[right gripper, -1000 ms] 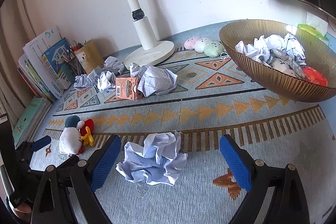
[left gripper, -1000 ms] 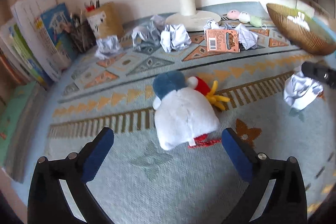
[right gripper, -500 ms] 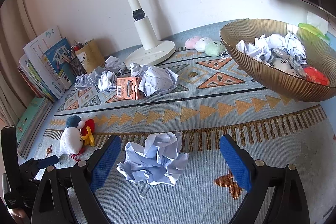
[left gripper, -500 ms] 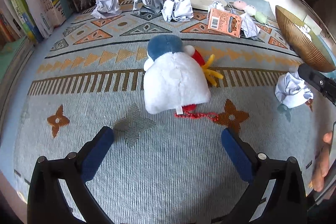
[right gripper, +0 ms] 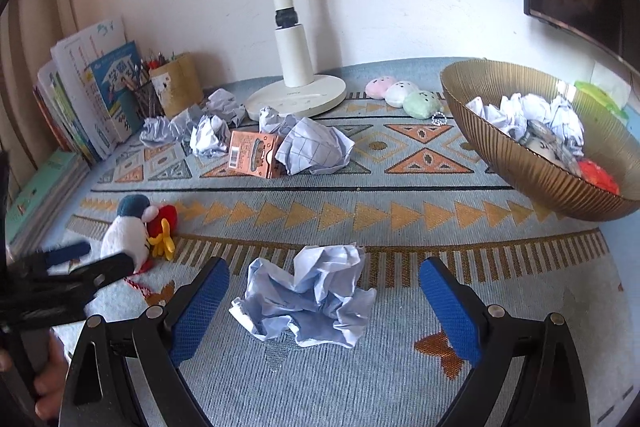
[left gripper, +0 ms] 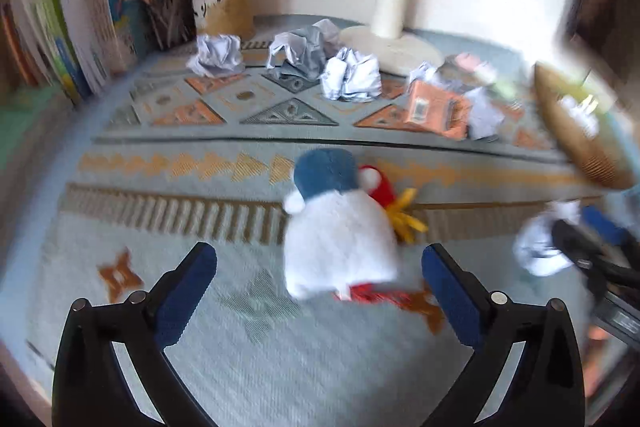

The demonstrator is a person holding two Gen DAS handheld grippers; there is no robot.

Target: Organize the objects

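The left hand-held gripper (left gripper: 319, 269) is spread wide with nothing in its grip; a soft toy bird (left gripper: 338, 227) with a white body and blue head lies on the patterned rug (left gripper: 240, 367) just ahead, between the line of its blue fingers. The right hand-held gripper (right gripper: 324, 285) is also wide open and empty, with a crumpled paper ball (right gripper: 308, 301) lying on the rug between its fingers, touching neither. A gold bowl (right gripper: 532, 163) holding more crumpled paper sits well off to the right.
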